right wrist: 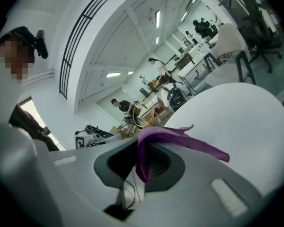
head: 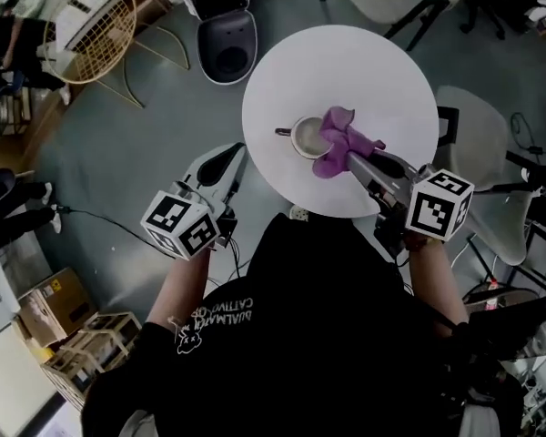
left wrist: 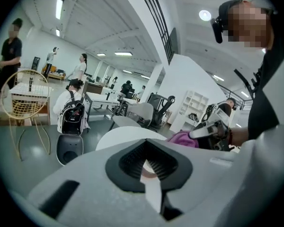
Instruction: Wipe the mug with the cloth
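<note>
While the right gripper (head: 353,159) holds the purple soft cloth (head: 339,142) pinched between its closed jaws, with a fold of it coming out over the top of the jaws in the right gripper view, we bring that cloth against the cream ceramic mug (head: 306,138). The mug stands upright near the middle of the round white table (head: 346,62), its dark handle pointing to the left of the head view. The cloth lies at the mug's right side and seems to drape partly over its rim. The left gripper (head: 235,157) is beside the near left edge of the table, apart from the mug, and its jaws are pressed together with nothing between them. We judge that the wiping is only at its beginning. To do it well, we think the left gripper should first open and take the mug by the handle or the left wall, because a light mug on a smooth top will probably slide or tip when the cloth pushes from one side only. After that we would keep the pinch on the cloth firm and lead the loose part around the rim and the outside wall with gentle pressure, without dragging the mug toward the table edge.
</note>
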`<state>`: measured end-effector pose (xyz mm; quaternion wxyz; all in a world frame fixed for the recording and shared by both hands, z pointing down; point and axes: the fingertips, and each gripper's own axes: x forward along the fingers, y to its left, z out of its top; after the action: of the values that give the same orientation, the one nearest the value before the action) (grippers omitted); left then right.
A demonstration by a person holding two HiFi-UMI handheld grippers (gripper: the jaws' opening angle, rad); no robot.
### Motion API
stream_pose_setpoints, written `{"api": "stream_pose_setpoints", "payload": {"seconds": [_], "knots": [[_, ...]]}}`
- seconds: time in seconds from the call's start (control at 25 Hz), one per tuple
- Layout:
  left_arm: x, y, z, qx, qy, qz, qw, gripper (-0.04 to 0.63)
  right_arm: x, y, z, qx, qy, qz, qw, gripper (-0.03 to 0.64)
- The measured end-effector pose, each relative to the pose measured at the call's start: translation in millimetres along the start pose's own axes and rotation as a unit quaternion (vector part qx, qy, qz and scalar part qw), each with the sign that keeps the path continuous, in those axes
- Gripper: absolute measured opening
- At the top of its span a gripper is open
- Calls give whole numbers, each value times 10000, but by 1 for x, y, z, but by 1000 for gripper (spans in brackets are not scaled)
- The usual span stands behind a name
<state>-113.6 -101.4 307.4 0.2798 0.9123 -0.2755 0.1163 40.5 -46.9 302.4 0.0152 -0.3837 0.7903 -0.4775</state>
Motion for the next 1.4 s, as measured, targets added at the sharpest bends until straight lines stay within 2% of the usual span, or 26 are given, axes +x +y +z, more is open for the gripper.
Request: {"api": "stream_pose_setpoints", "payload": {"seconds": [0.08, 0.24, 0.32, 0.44, 0.52, 0.6, 0.68, 0.8, 0.88, 1.0, 1.12, 1.28, 1.32, 1.4], "knots": [[27, 10, -15, 309, 342, 48, 9989, 9, 8, 5, -10, -8, 180, 609, 9980, 40], [78, 21, -48, 963, 1094, -104, 9893, 116, 18, 17, -43, -53, 712, 1714, 9826, 40], [94, 24, -66, 1396, 1562, -195, 9776, 162, 25, 18, -64, -21, 1022, 2018, 9741, 39], [111, 28, -89, 2144, 2232, -299, 9504, 178, 41, 18, -89, 157, 1315, 2256, 9652, 40], [118, 31, -101, 2562, 2529, -317, 9324, 177, 53, 14, -100, 279, 1325, 2249, 9649, 40], [126, 32, -110, 2874, 2681, -293, 9190, 178, 64, 6, -105, 317, 1251, 2056, 9701, 40], [133, 29, -116, 3001, 2711, -319, 9140, 178, 73, -4, -107, 216, 1180, 1786, 9766, 40], [139, 27, -118, 2854, 2643, -442, 9202, 169, 83, -16, -109, -110, 1287, 1372, 9821, 40], [137, 32, -118, 2839, 2737, -481, 9177, 165, 90, -21, -113, -255, 1430, 1207, 9820, 40], [138, 35, -123, 3198, 2952, -455, 8992, 150, 92, -33, -120, -199, 1638, 1051, 9807, 40], [148, 33, -141, 3396, 3146, -453, 8852, 153, 85, -49, -124, -78, 1667, 994, 9809, 40], [151, 35, -147, 3774, 3455, -656, 8567, 151, 91, -44, -115, -35, 1584, 966, 9826, 40], [149, 36, -144, 3853, 3485, -690, 8517, 144, 94, -41, -112, -43, 1564, 940, 9832, 40], [147, 38, -140, 3921, 3482, -691, 8487, 130, 99, -37, -107, -44, 1497, 875, 9848, 40]]}}
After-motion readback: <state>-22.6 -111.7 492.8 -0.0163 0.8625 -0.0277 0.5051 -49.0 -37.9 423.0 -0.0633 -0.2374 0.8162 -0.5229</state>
